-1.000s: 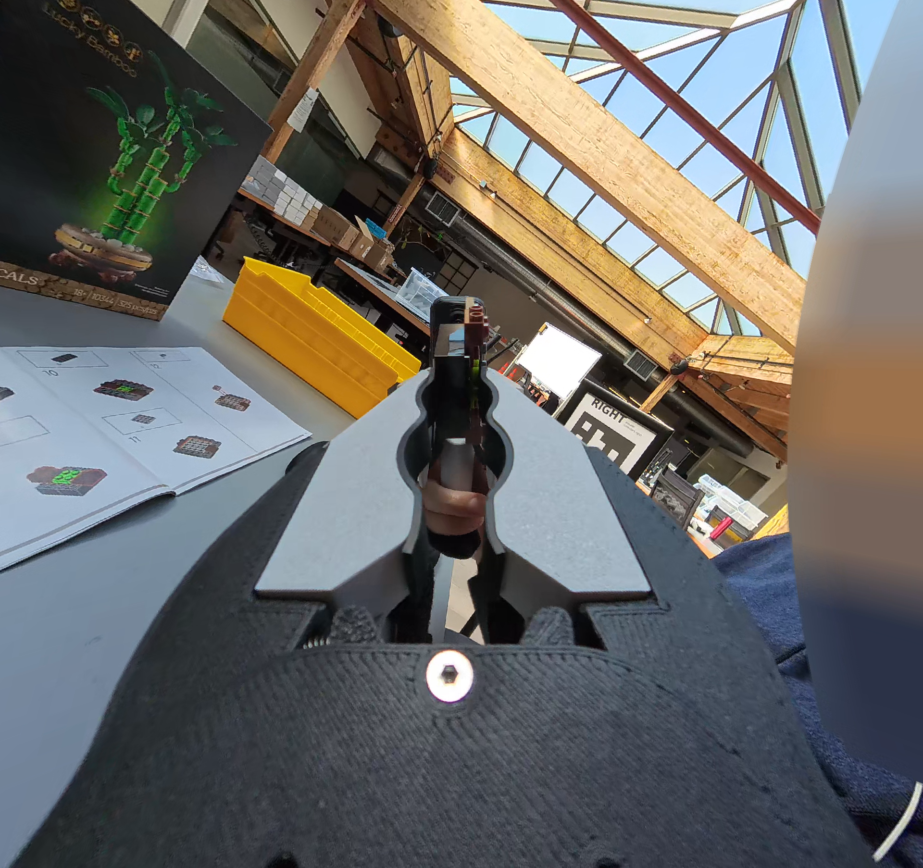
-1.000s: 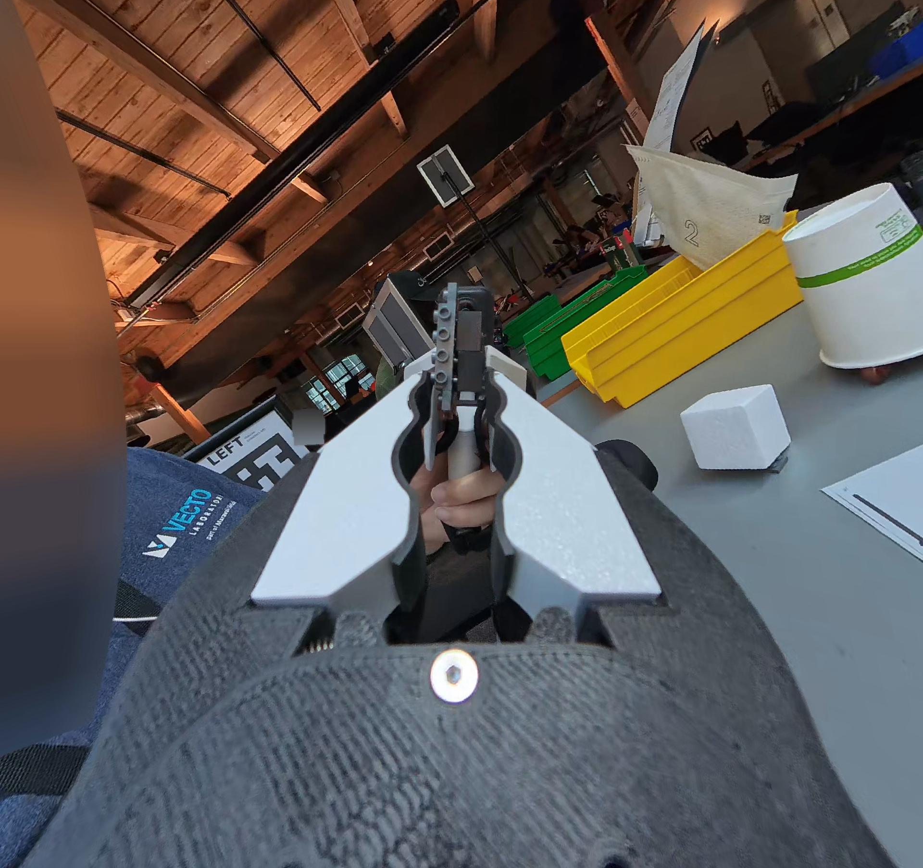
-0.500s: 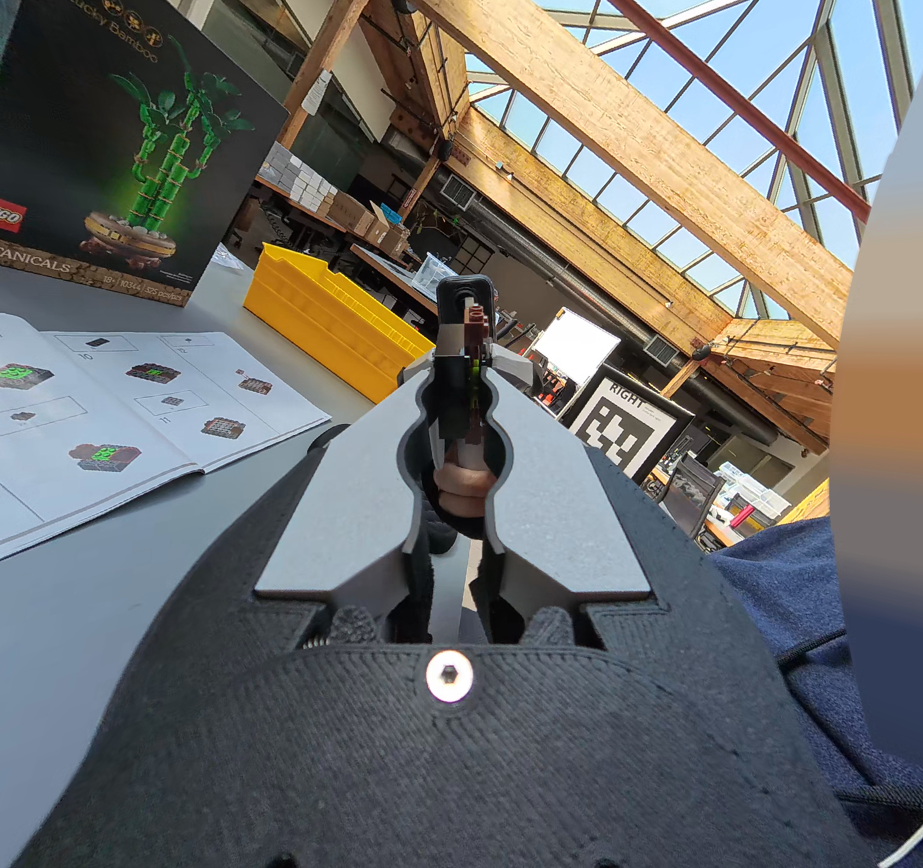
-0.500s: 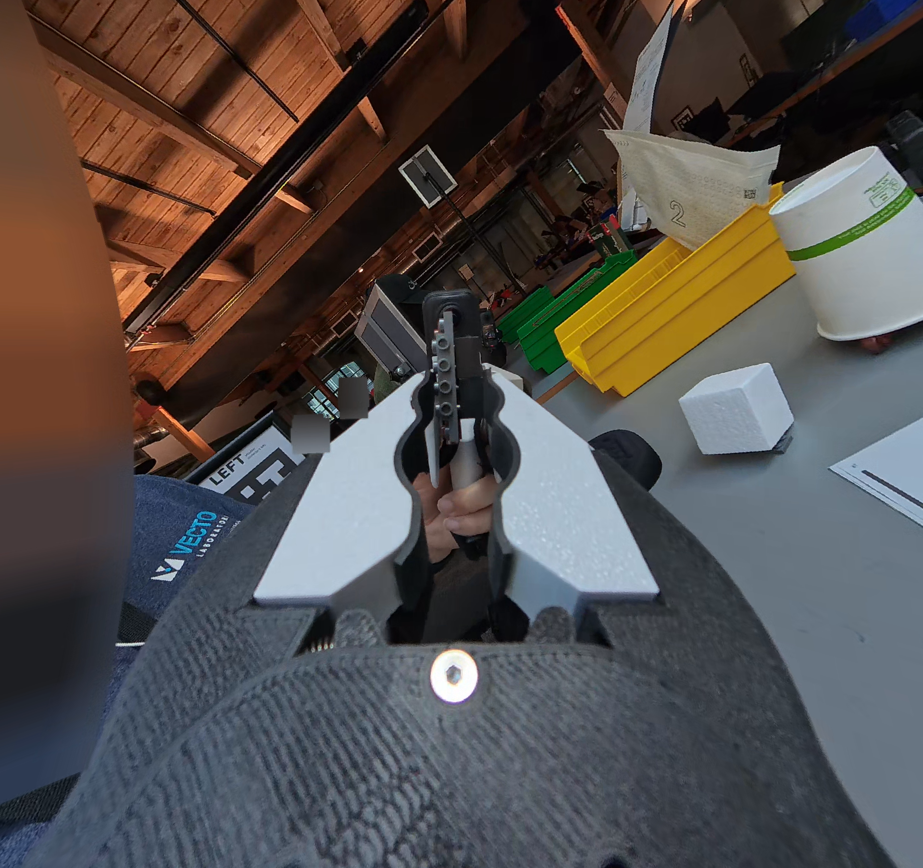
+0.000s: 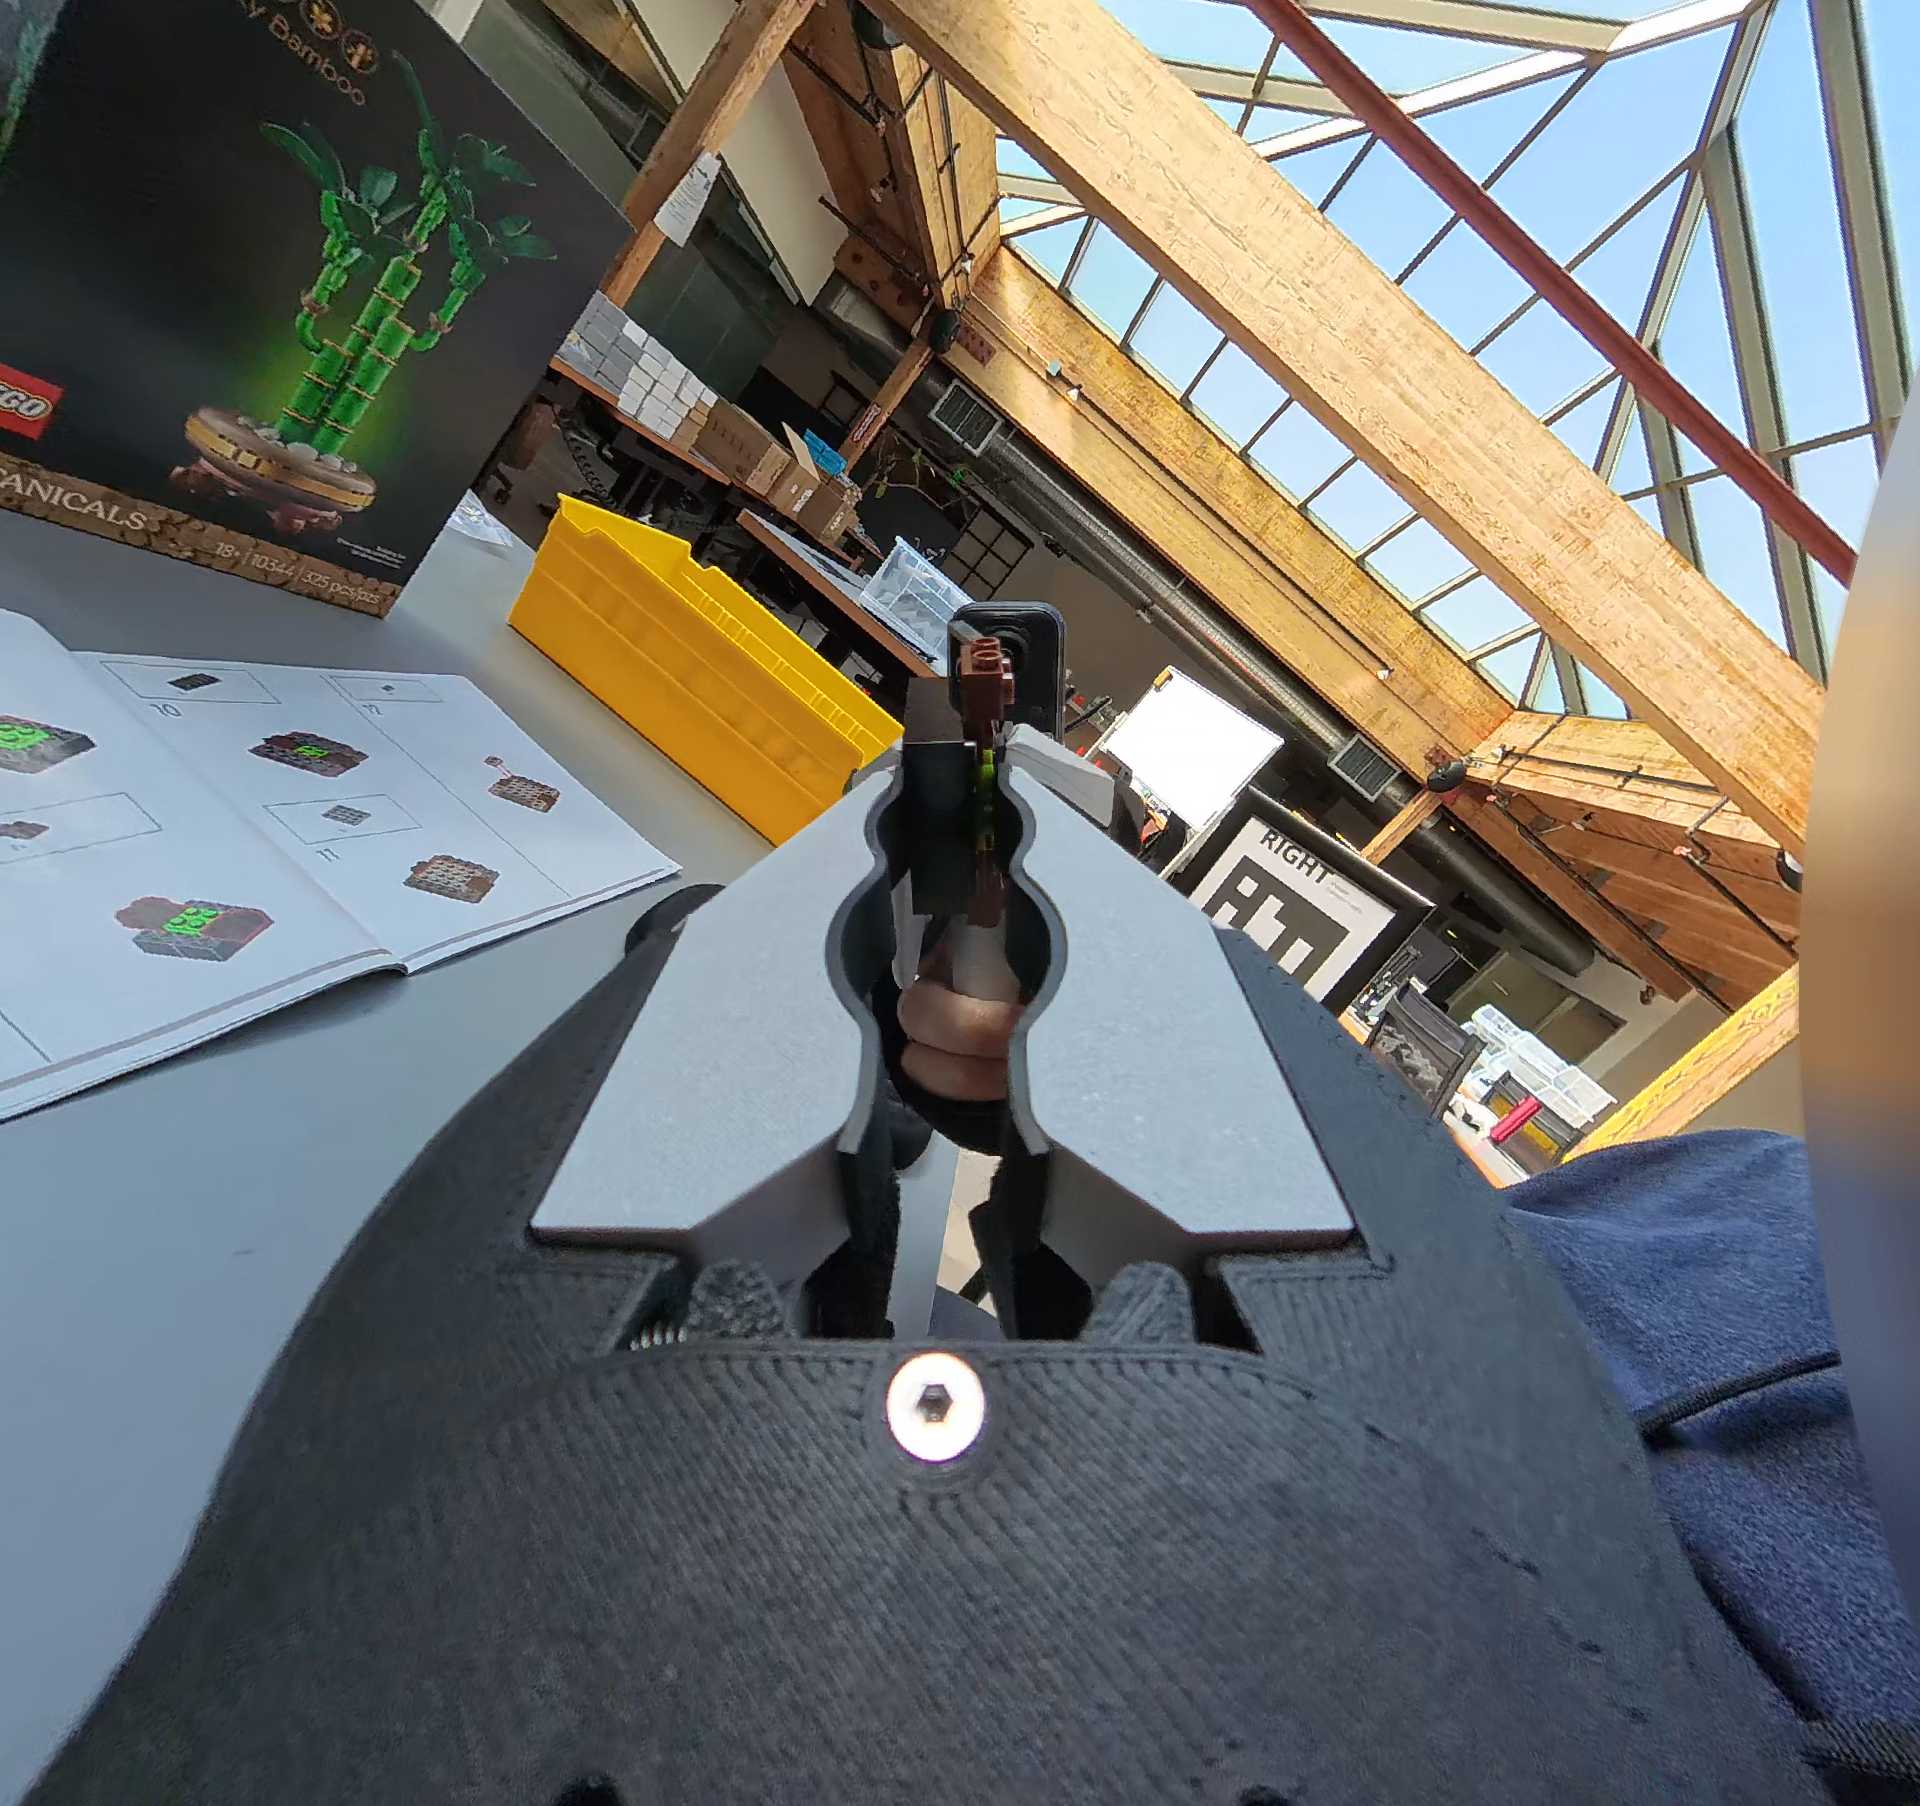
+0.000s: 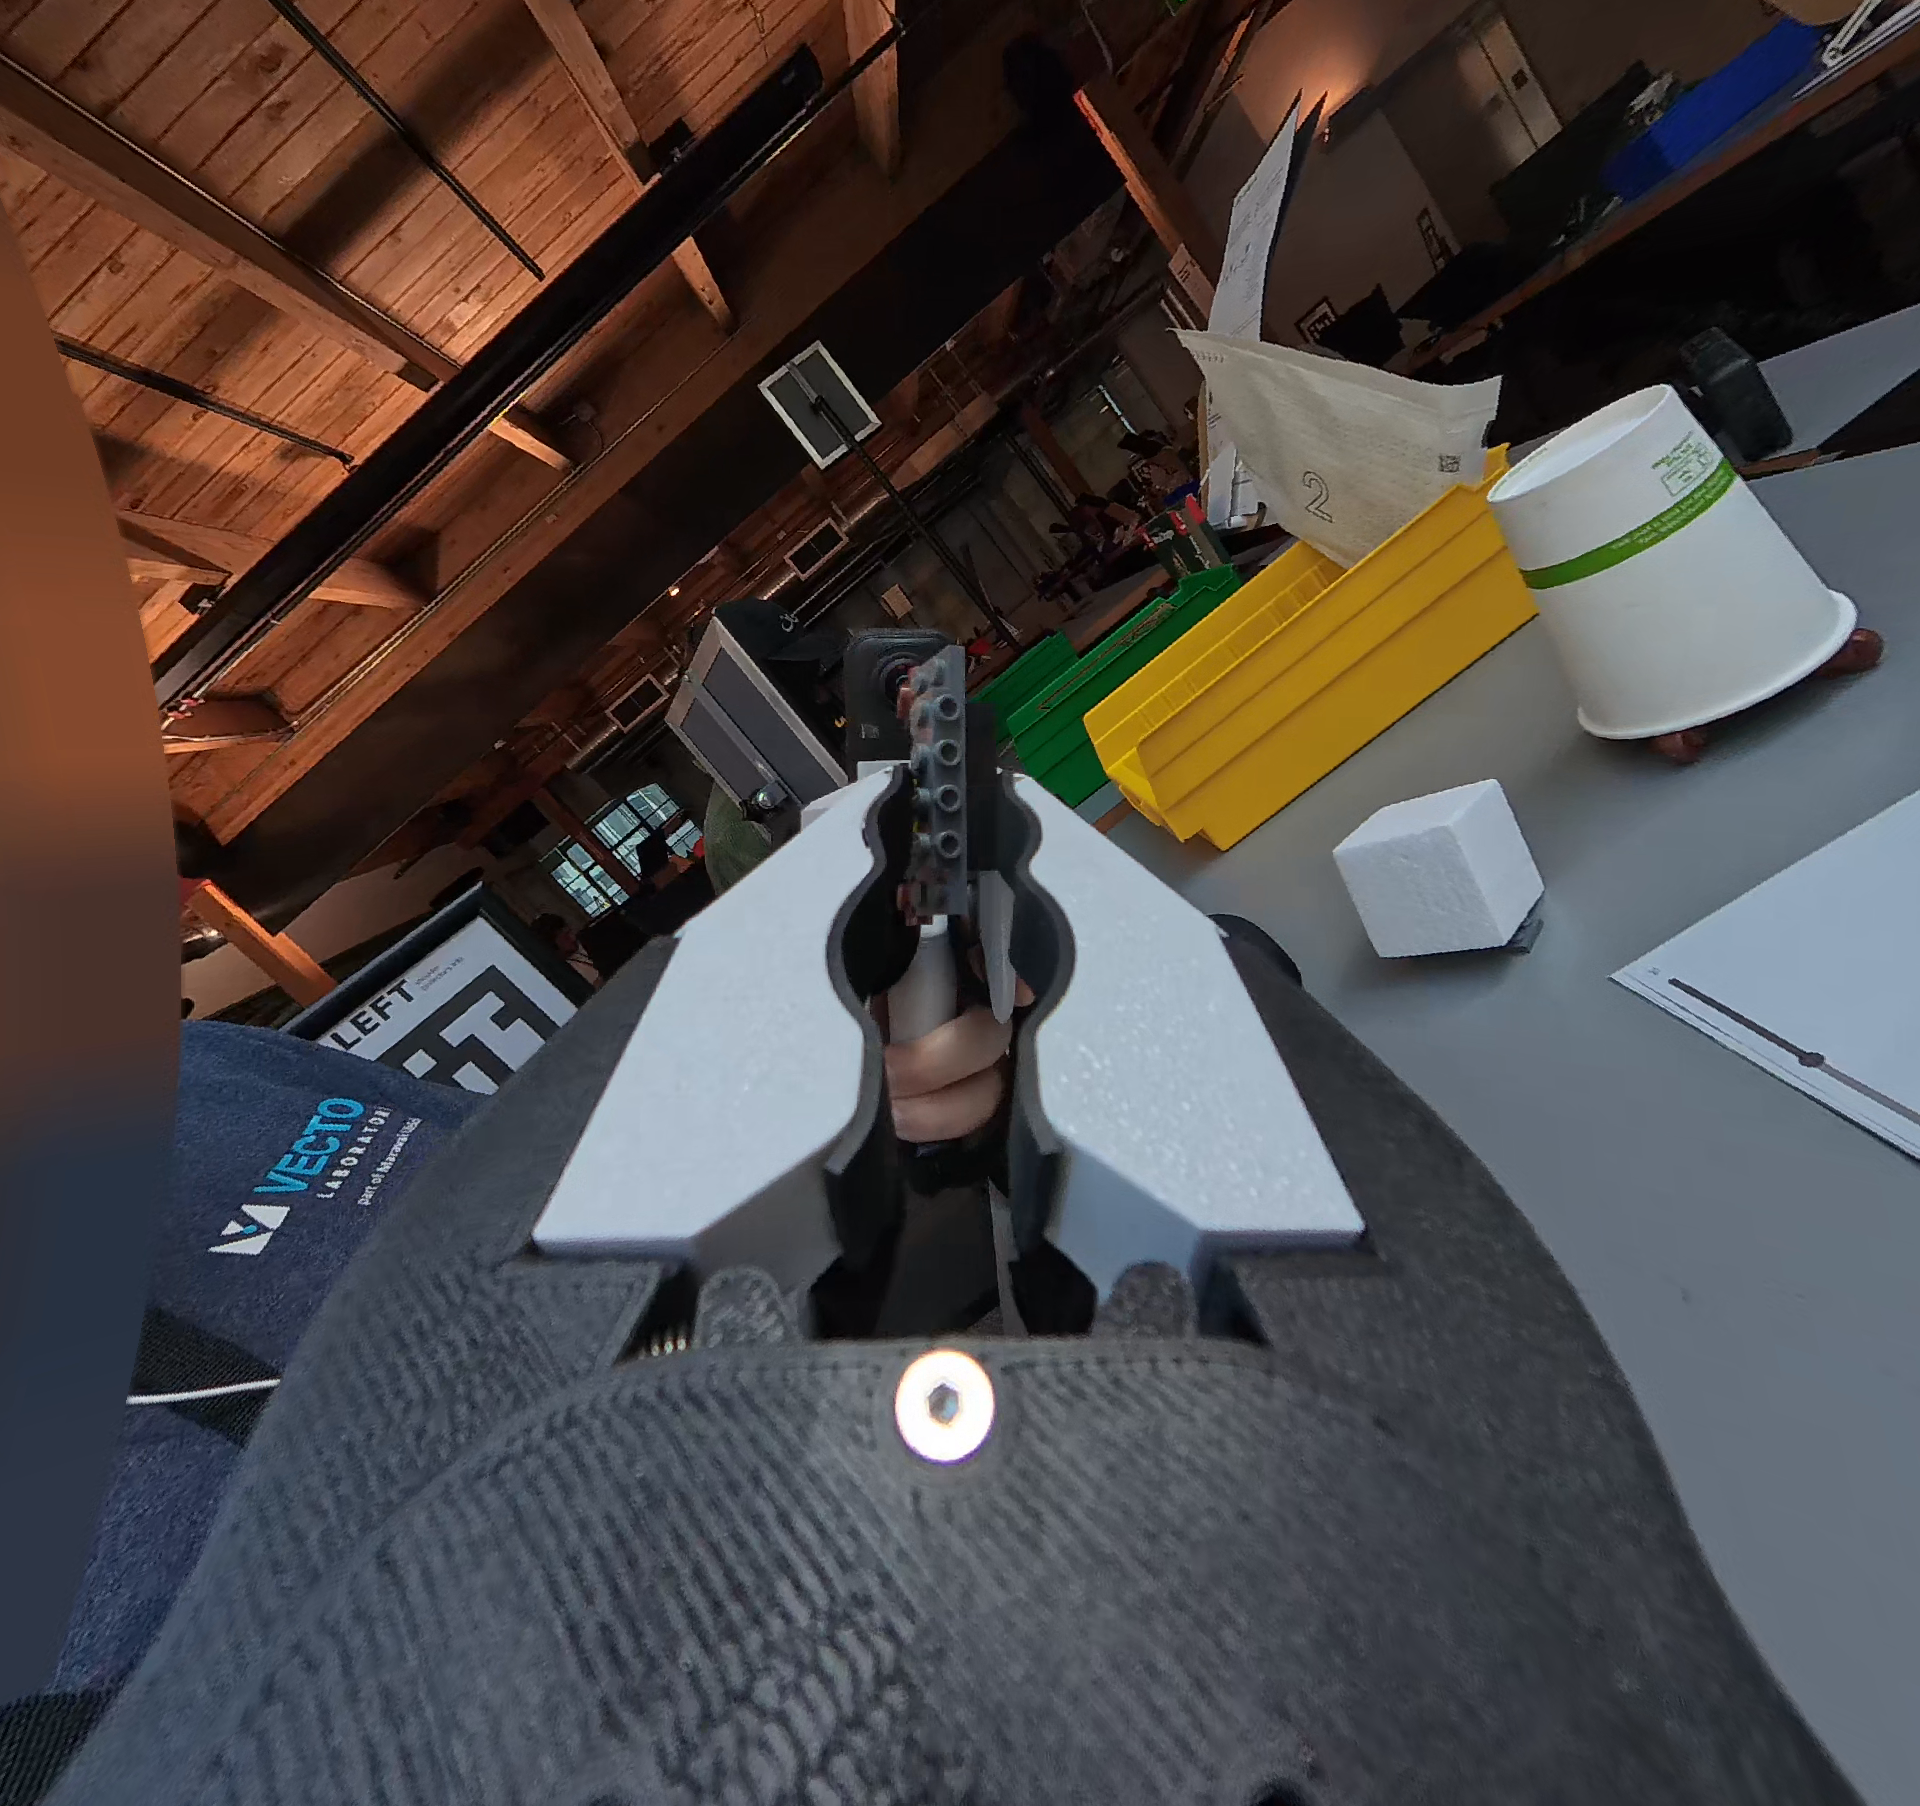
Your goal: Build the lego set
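Both grippers have tilted since a second ago, so more of the tabletop shows. Raised above the grey table (image 6: 1621, 1185), the left gripper (image 5: 961, 800) pinches a lego assembly (image 5: 982, 717) of black, lime and brown pieces, and the right gripper (image 6: 951, 800) clamps a dark grey studded plate (image 6: 940, 769). Just beyond sit a yellow bin (image 6: 1320, 655) holding a numbered paper bag (image 6: 1340, 447), an upturned white cup (image 6: 1662, 572), a foam cube (image 6: 1439, 868), the instruction booklet (image 5: 312, 821) and the set's box (image 5: 260, 250).

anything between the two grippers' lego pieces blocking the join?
Nothing visible. The left gripper is shut on the brown-and-black assembly, the right gripper on the grey studded plate. They face each other in mid-air; contact can't be judged.
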